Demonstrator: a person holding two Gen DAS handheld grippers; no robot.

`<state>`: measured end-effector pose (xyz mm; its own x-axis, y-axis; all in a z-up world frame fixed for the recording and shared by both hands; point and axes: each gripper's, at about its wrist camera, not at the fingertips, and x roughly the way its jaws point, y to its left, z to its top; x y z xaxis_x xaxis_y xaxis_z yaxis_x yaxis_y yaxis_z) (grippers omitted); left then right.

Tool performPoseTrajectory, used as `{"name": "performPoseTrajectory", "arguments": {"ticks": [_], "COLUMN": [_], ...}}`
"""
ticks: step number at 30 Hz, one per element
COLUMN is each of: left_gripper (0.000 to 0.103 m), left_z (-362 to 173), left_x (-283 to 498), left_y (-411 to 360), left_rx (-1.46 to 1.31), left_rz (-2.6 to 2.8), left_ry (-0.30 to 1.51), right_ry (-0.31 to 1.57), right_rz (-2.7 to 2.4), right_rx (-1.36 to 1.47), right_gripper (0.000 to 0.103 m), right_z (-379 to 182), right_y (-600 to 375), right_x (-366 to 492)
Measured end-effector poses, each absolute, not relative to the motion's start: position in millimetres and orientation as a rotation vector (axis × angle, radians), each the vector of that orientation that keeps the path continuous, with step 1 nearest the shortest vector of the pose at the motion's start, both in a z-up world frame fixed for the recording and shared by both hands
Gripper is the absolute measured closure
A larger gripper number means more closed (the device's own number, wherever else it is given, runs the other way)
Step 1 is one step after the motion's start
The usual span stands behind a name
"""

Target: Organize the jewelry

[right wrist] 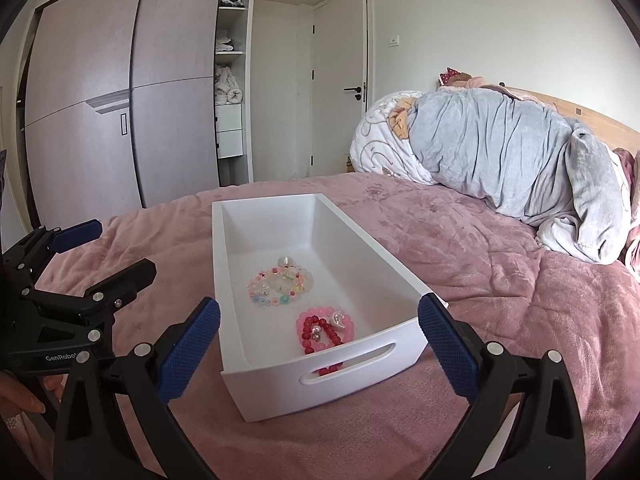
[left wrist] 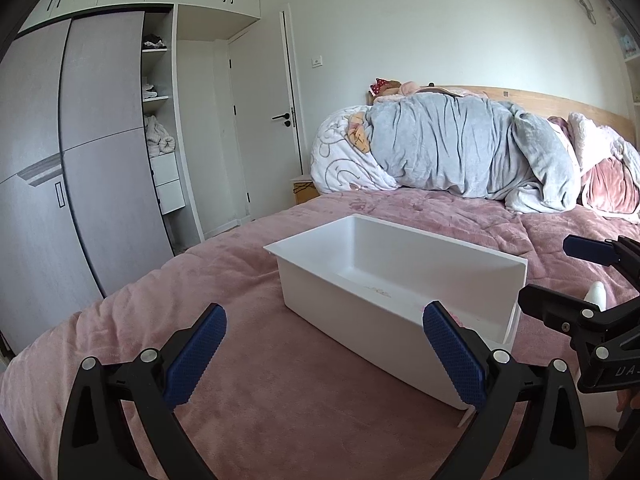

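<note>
A white rectangular box (right wrist: 372, 272) with a handle slot sits on the pink bedspread; it also shows in the left wrist view (left wrist: 352, 316). Inside lie a pastel bead bracelet (right wrist: 280, 286) with a pearl piece, and pink and red bead bracelets (right wrist: 324, 330) with small pearl earrings on them. My right gripper (right wrist: 320, 352) is open and empty, just in front of the box's handle end. My left gripper (left wrist: 324, 360) is open and empty beside the box's long side. Each gripper shows in the other's view, the left one (right wrist: 96, 252) and the right one (left wrist: 560, 276).
A pile of grey and patterned bedding (right wrist: 500, 160) lies at the head of the bed. A wardrobe (right wrist: 120, 100) with open shelves and a closed door (right wrist: 340, 92) stand beyond the bed's far edge. A small white object (left wrist: 598, 294) lies by the right gripper.
</note>
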<state>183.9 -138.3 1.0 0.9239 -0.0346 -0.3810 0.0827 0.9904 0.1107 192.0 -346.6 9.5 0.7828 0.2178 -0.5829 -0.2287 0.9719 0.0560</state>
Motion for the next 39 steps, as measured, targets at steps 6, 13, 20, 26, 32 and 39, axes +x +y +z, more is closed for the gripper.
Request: {"name": "performPoseTrajectory", "arguments": {"ticks": [6,13,20,26,32,39], "left_gripper": [0.003,0.003,0.003,0.003,0.003,0.003], "left_z": [4.7,5.2,3.0,2.5,1.3,0.8], "left_x": [183.9,183.7,184.7,184.4,183.1,181.2], "left_y": [-134.8,-131.8,-132.8,-132.8,-132.6,-134.1], "left_rx": [0.119,0.097,0.092,0.085,0.086,0.089], "left_rz": [-0.057,-0.042,-0.025,-0.011,-0.005,-0.006], "left_ry": [0.391,0.405,0.41,0.402,0.398,0.396], "right_ry": [0.627,0.619,0.621,0.627,0.633,0.628], "right_rz": [0.244,0.238,0.238,0.242,0.242,0.237], "right_rx": [-0.02,0.001,-0.002,-0.007,-0.007,-0.004], "right_gripper": [0.005,0.005,0.005,0.005,0.005,0.005], "right_z": [9.4,12.6,12.4,10.9,10.1,11.8], "right_y": [-346.3,-349.0,-348.7,-347.2,-346.7,-348.5], "right_x": [192.5,192.3,192.3,192.9,194.4,194.2]}}
